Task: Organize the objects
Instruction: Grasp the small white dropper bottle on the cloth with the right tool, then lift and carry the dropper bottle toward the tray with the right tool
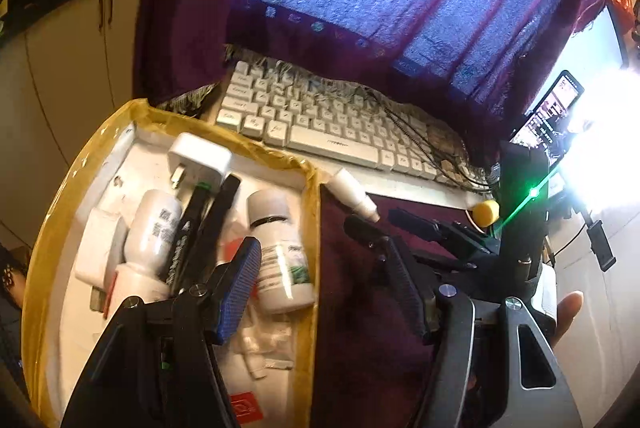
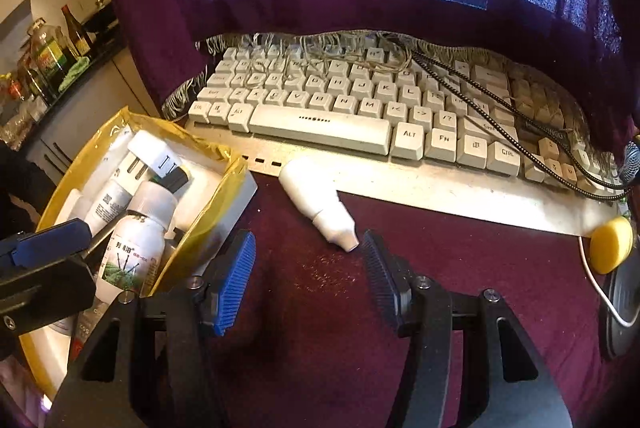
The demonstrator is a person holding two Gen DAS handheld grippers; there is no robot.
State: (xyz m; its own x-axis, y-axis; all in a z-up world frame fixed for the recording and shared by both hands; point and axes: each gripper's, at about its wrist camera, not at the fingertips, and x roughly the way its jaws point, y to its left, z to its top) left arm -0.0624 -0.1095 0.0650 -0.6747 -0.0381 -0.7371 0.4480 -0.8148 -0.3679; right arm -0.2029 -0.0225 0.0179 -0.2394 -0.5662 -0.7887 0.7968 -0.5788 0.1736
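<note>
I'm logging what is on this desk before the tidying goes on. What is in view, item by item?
box: one, yellow-taped rim, white inside, at the left.
labelled bottle: one, white with green label, in the box.
plug adapter: one, white, at the box's far end.
markers: two, black, in the box.
small bottle: one, white, lying on the cloth outside the box.
keyboard: one, off-white, behind the cloth.
cloth: one, maroon, under the grippers.
yellow round piece: one, at the right.
phone: one, screen lit, far right.
left gripper: open, empty.
right gripper: open, empty.
</note>
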